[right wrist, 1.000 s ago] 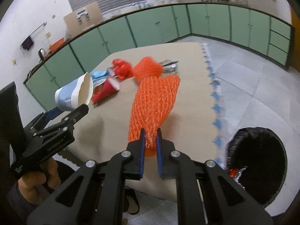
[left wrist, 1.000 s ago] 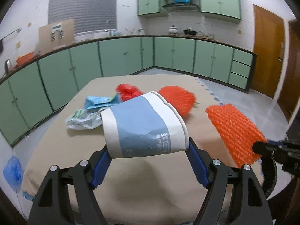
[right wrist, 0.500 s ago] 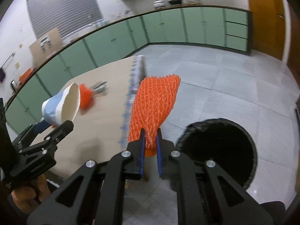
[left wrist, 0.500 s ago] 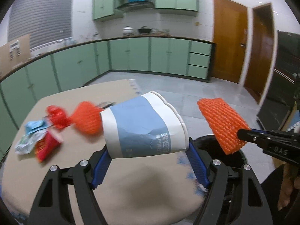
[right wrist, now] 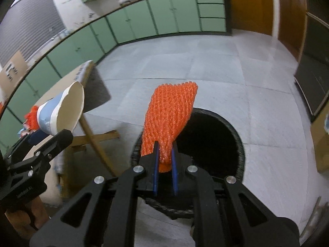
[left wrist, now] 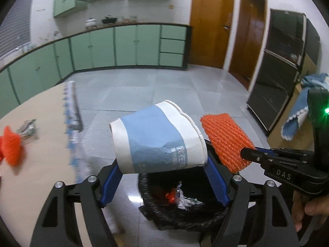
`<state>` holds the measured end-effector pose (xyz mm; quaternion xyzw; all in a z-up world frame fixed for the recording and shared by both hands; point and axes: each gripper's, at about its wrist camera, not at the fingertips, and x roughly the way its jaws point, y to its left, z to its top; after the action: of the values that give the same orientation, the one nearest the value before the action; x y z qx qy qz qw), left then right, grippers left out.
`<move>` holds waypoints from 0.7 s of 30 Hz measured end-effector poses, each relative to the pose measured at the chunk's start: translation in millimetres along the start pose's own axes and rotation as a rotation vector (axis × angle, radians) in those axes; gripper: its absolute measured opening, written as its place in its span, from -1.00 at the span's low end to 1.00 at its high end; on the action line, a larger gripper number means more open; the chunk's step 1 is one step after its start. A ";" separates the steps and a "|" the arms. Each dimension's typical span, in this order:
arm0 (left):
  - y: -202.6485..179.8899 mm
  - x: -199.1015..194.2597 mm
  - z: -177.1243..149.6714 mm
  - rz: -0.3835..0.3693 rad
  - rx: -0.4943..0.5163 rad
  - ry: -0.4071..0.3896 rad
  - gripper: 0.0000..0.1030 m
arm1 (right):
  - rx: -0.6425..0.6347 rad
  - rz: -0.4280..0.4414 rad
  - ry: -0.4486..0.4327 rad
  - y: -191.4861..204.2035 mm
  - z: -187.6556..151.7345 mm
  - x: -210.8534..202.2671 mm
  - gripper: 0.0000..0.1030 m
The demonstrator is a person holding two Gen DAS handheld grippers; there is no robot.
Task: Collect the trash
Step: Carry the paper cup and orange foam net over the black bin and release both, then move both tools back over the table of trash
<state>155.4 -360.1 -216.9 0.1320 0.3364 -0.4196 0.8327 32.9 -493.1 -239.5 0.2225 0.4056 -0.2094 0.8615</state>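
My left gripper [left wrist: 162, 177] is shut on a blue and white paper cup [left wrist: 158, 142], held on its side above the black-lined trash bin [left wrist: 185, 216]. The cup also shows in the right wrist view [right wrist: 63, 111]. My right gripper [right wrist: 164, 164] is shut on an orange foam net [right wrist: 170, 117], held over the bin's near rim [right wrist: 240, 144]. The net also shows in the left wrist view [left wrist: 226, 142], to the right of the cup. The bin holds some trash [left wrist: 176, 195].
The beige table [left wrist: 41, 144] lies to the left with an orange net ball [left wrist: 10, 146] and a wrapper [left wrist: 28, 127] on it. Its wooden leg [right wrist: 92, 138] stands near the bin. Green cabinets line the far wall; a dark cabinet [left wrist: 283, 65] stands at the right.
Both grippers have swung right, away from the table, and now hold the cup and the net over the trash bin. Both grips are unchanged.
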 end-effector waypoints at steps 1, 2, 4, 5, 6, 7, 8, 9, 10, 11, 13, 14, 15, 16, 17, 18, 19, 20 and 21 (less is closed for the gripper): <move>-5.0 5.2 -2.2 -0.010 0.008 0.009 0.46 | 0.008 -0.007 0.005 -4.6 -0.8 2.1 -0.81; -9.7 12.9 -2.8 -0.020 0.016 0.020 0.46 | 0.019 -0.018 0.008 -9.9 -1.4 4.4 -0.81; -17.6 24.1 -6.6 -0.036 0.027 0.041 0.46 | 0.045 -0.030 0.023 -19.7 -2.4 9.5 -0.74; -20.6 29.4 -5.9 -0.042 0.032 0.049 0.46 | 0.060 -0.032 0.026 -25.1 -3.1 11.3 -0.73; -25.3 37.4 -8.0 -0.051 0.043 0.064 0.46 | 0.072 -0.036 0.027 -29.0 -3.4 12.6 -0.73; -29.3 44.2 -10.1 -0.050 0.053 0.074 0.47 | 0.079 -0.039 0.032 -28.9 -1.2 14.1 -0.66; -33.1 48.0 -10.8 -0.050 0.059 0.082 0.47 | 0.088 -0.042 0.034 -30.7 -1.4 15.2 -0.61; -36.6 55.7 -13.2 -0.051 0.067 0.100 0.47 | 0.091 -0.043 0.030 -31.2 -1.3 15.4 -0.57; -38.3 61.3 -15.1 -0.049 0.070 0.110 0.47 | 0.090 -0.041 0.030 -30.4 1.3 15.7 -0.54; -39.5 64.8 -15.7 -0.048 0.070 0.119 0.47 | 0.093 -0.040 0.032 -31.3 2.1 16.2 -0.52; -41.8 74.1 -18.9 -0.048 0.073 0.140 0.47 | 0.095 -0.035 0.030 -33.4 3.4 16.4 -0.50; -42.9 75.3 -19.8 -0.048 0.074 0.143 0.47 | 0.098 -0.033 0.030 -34.0 4.9 16.7 -0.50; -43.5 77.3 -21.2 -0.047 0.077 0.150 0.47 | 0.102 -0.031 0.028 -35.7 4.5 16.1 -0.50; -43.4 77.4 -22.1 -0.045 0.077 0.153 0.47 | 0.107 -0.028 0.025 -37.1 4.2 15.0 -0.50; -42.6 75.8 -22.4 -0.043 0.075 0.151 0.47 | 0.110 -0.026 0.022 -37.9 4.0 14.4 -0.50; -41.7 74.1 -21.9 -0.043 0.073 0.151 0.47 | 0.112 -0.023 0.019 -38.9 4.5 13.0 -0.48; -39.8 71.0 -21.3 -0.041 0.068 0.144 0.47 | 0.113 -0.021 0.015 -38.8 4.7 11.6 -0.47; -37.5 68.2 -20.2 -0.037 0.061 0.138 0.47 | 0.113 -0.021 0.014 -38.5 5.1 11.0 -0.45; -36.5 68.0 -18.6 -0.036 0.056 0.135 0.47 | 0.113 -0.021 0.011 -38.4 5.6 10.7 -0.45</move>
<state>147.0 -414.6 -274.0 0.1772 0.3823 -0.4339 0.7963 21.8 -529.4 -252.9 0.2676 0.4002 -0.2397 0.8431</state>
